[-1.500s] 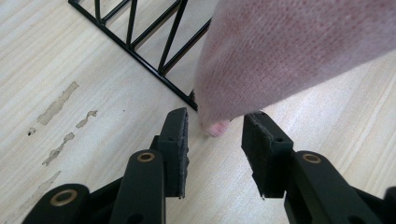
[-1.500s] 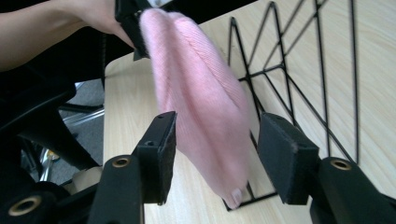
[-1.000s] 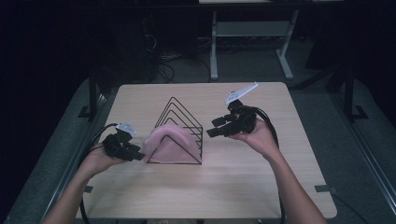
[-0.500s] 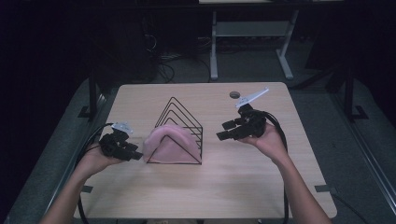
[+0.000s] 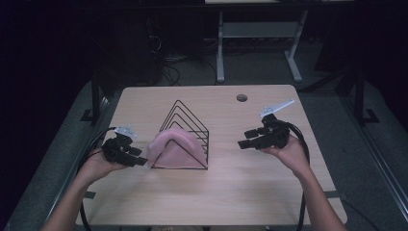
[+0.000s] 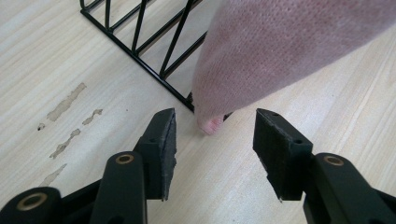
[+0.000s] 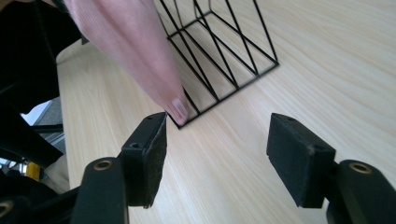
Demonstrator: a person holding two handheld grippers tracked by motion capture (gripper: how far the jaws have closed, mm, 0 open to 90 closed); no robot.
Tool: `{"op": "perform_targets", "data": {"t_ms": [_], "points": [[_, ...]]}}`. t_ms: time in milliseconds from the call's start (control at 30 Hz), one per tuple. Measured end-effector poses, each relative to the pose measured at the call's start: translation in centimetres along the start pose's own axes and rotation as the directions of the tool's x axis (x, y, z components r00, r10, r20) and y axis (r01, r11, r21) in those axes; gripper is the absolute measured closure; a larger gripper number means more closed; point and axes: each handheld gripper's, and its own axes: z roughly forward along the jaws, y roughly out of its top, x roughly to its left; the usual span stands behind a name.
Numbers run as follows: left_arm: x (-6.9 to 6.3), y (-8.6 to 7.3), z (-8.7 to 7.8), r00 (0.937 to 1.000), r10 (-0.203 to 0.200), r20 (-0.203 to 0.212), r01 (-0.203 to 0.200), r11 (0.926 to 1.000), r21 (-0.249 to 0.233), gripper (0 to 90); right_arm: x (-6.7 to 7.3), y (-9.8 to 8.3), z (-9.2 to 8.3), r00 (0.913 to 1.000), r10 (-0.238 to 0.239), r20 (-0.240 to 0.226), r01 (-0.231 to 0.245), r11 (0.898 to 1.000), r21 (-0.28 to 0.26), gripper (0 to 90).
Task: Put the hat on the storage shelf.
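Note:
A black wire rack (image 5: 185, 120) of triangular dividers stands mid-table, with a pink cloth (image 5: 173, 147) draped over its near-left end. My left gripper (image 5: 142, 161) sits just left of the cloth. Its jaws have just been opening and stand open. In the left gripper view the cloth (image 6: 280, 51) hangs ahead of the left gripper (image 6: 212, 135), its lower tip near the gap but untouched by the pads, beside the rack (image 6: 140, 42). My right gripper (image 5: 243, 139) hovers right of the rack, jaws opening, nothing between them. Its own view looks past the right gripper (image 7: 217, 140) at the cloth (image 7: 126, 42) and rack (image 7: 224, 51).
The light wooden table (image 5: 231, 192) has a round cable hole (image 5: 242, 97) near its far edge. A metal table frame (image 5: 221, 48) and cables stand on the dark floor beyond. Bare wood lies between the rack and my right gripper.
My right hand has moved right and lower, away from the rack. My left hand has kept its place beside the cloth.

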Motion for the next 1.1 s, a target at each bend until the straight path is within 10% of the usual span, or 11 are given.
{"op": "perform_targets", "data": {"t_ms": [1100], "points": [[-0.5, -1.3, -0.1, 0.9996, -0.027, -0.002, 0.027, 0.9992, -0.030, 36.0, -2.3, -10.2, -3.0, 0.9854, 0.156, 0.067, -0.156, 0.988, -0.015, 34.0]]}}
